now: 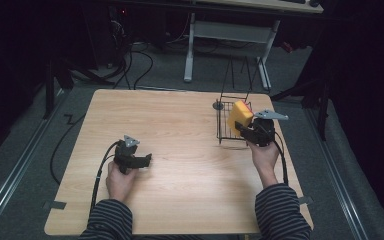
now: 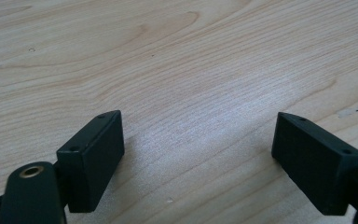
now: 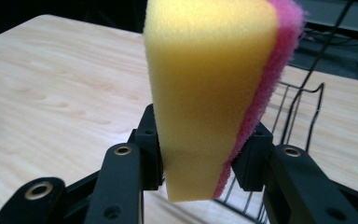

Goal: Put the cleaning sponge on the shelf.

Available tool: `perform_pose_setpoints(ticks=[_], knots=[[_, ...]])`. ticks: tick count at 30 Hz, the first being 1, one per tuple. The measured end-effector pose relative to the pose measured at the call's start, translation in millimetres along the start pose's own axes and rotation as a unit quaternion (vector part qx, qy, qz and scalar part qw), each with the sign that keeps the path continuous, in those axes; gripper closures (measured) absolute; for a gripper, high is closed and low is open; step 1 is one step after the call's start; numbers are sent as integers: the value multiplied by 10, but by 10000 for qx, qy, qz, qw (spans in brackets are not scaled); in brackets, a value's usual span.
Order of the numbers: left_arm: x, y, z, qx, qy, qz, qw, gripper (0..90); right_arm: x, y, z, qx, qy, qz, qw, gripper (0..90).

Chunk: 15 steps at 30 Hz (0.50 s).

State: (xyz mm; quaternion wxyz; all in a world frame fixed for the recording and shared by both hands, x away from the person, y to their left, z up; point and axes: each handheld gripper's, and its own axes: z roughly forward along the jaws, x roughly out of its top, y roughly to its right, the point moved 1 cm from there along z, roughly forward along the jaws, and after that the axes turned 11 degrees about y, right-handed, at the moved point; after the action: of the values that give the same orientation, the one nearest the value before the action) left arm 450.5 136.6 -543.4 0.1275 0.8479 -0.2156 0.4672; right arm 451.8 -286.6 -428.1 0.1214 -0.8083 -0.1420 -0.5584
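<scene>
The sponge (image 3: 209, 98), yellow with a pink scrubbing layer on one face, stands upright between the two black jaws of the right tongs (image 3: 200, 156), pinched low on its body so that most of it rises above the grip. The yellow foam presses against one jaw and the pink layer against the other. In the high view the sponge (image 1: 240, 116) hangs over the wire basket (image 1: 227, 131), at about two o'clock from the middle of the surface (image 1: 180, 150), with its top corner tipped toward twelve o'clock. The right tongs (image 1: 245, 131) hold it from the five o'clock side, and the person's right hand (image 1: 264, 154) grips their body just below, a black cable trailing down along the striped sleeve (image 1: 282, 212).

The basket is a black wire frame standing near the surface's right edge, its thin handle wires rising toward twelve o'clock; in the right gripper view its rim (image 3: 303, 100) shows just behind the sponge.

Well apart, at about eight o'clock on the surface, the left tongs (image 1: 147, 159) rest low with the left hand (image 1: 119, 181) around them, pointing toward three o'clock. In the left gripper view the left tongs (image 2: 198, 140) stand wide, with bare pale wood grain between the jaws and nothing in them
</scene>
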Motion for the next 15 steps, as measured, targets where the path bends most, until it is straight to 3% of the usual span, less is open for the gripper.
perform_pose_setpoints(ticks=[15], knots=[[0,0,0,0,1,-1,10000,176,-119,172,377,-486,-232,75,9985,608]])
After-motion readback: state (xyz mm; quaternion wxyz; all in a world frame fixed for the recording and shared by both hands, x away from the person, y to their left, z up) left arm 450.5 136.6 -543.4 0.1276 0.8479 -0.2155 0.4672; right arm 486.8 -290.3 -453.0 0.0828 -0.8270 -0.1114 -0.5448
